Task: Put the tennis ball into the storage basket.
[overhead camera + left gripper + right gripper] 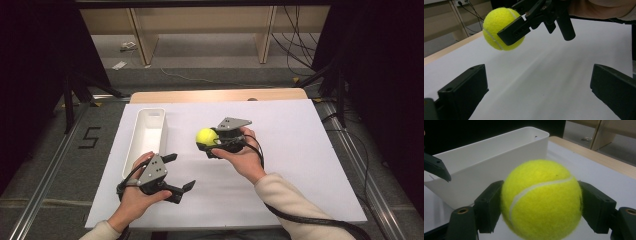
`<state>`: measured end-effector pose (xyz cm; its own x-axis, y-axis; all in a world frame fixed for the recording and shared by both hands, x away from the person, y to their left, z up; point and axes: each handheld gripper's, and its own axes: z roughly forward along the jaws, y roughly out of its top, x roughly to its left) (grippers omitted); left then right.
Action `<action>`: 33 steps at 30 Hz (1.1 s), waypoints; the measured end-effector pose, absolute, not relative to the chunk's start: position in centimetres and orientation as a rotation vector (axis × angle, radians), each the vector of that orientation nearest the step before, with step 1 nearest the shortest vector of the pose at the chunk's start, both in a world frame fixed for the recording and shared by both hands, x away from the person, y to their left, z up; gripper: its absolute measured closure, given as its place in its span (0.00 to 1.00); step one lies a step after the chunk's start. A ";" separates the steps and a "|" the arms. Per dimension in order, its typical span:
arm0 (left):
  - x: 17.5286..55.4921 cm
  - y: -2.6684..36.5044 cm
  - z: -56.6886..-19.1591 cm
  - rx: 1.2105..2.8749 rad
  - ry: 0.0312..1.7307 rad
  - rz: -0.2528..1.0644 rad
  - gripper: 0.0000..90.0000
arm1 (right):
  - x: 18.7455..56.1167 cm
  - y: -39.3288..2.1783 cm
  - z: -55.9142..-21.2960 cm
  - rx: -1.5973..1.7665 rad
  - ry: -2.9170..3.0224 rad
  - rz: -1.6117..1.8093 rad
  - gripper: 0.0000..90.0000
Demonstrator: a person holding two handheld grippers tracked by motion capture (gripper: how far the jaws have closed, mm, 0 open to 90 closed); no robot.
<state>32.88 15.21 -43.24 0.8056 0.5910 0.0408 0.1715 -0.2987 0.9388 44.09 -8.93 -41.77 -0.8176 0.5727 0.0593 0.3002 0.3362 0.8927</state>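
We have the tennis ball [206, 136] pinched in our right tool [209, 145], one jaw pressed against each side of it, and it hangs clear of the white sheet over the desk [300, 165], about midway between the desk's left and right edges and nearer the far edge than the near one. In the right gripper view the ball [541, 200] sits squarely between the two jaws with the long white bin [491, 167] straight ahead of it, close behind. The bin [147, 132] lies along the left edge of the desk, running from the far side toward us, and as far as the high view lets us see, nothing lies in it.

Our left tool [180, 172] rests low near the front-left part of the desk, just by the near end of the bin, jaws spread wide and holding nothing; its own view looks up at the ball [501, 28] in the other tool's grip.

We judge that we are in the carrying step: ball lifted, not yet delivered. The next move likely calls for us to swing the right tool leftward until the ball is over the bin's opening, lower it inside the walls, and only then ease the jaws apart. The left tool should stay out of that path.
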 end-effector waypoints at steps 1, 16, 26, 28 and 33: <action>32.9 15.2 -43.2 1.859 0.580 0.462 0.01 | 44.1 -8.9 -41.8 0.783 2.338 1.475 0.29; 32.9 15.2 -43.2 1.858 0.583 0.463 0.01 | 44.1 -8.6 -41.7 0.778 2.340 1.480 0.29; 32.9 15.1 -43.3 1.861 0.582 0.460 0.01 | 44.3 -8.4 -41.7 0.774 2.345 1.479 0.29; 32.9 15.1 -43.3 1.863 0.578 0.463 0.01 | 44.3 -8.3 -41.7 0.771 2.348 1.482 0.29; 32.9 15.1 -43.3 1.863 0.578 0.463 0.01 | 44.3 -7.9 -41.5 0.763 2.347 1.492 0.29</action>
